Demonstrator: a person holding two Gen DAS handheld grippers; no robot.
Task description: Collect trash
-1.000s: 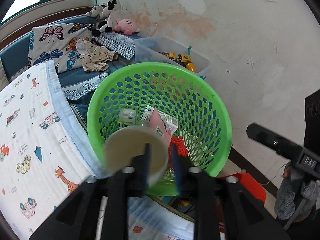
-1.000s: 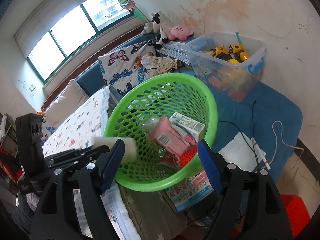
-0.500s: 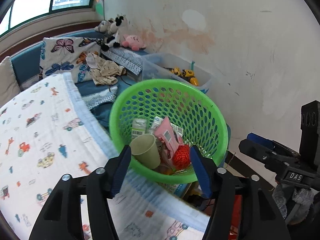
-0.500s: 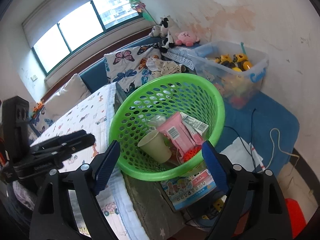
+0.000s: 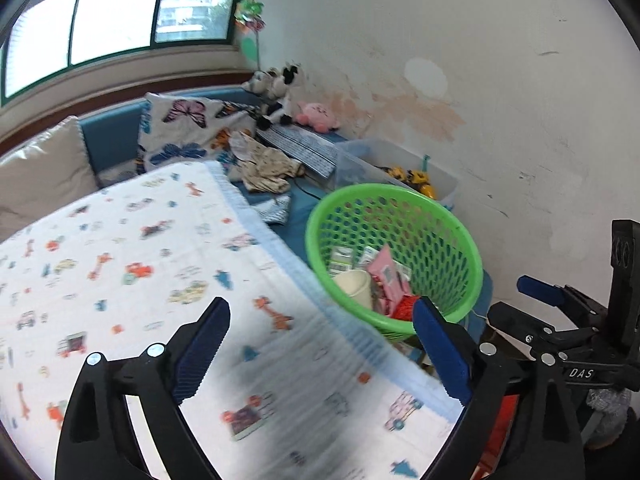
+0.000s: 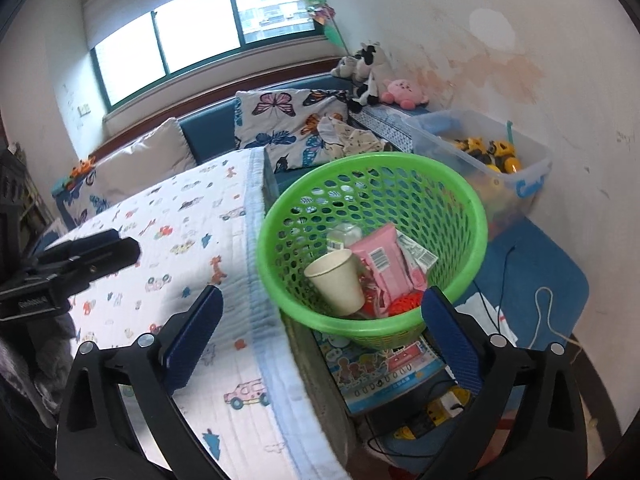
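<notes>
Both hand-held grippers, left (image 5: 320, 350) and right (image 6: 320, 338), had just been opened and stood empty; beyond them the light, crushable paper cup (image 6: 336, 282) had been dropped into the green basket (image 6: 472, 208).

One green basket (image 6: 372, 184), one paper cup (image 6: 336, 280), one pink packet (image 6: 386, 266).

Left wrist view: printed sheet (image 5: 160, 280) motion-blurred, prints illegible; paper cup (image 5: 354, 286) and pink packet (image 5: 386, 276) half hidden behind green basket (image 5: 440, 240) rim; right wrist view: booklet (image 6: 384, 368) under basket partly covered, small text unreadable.
</notes>
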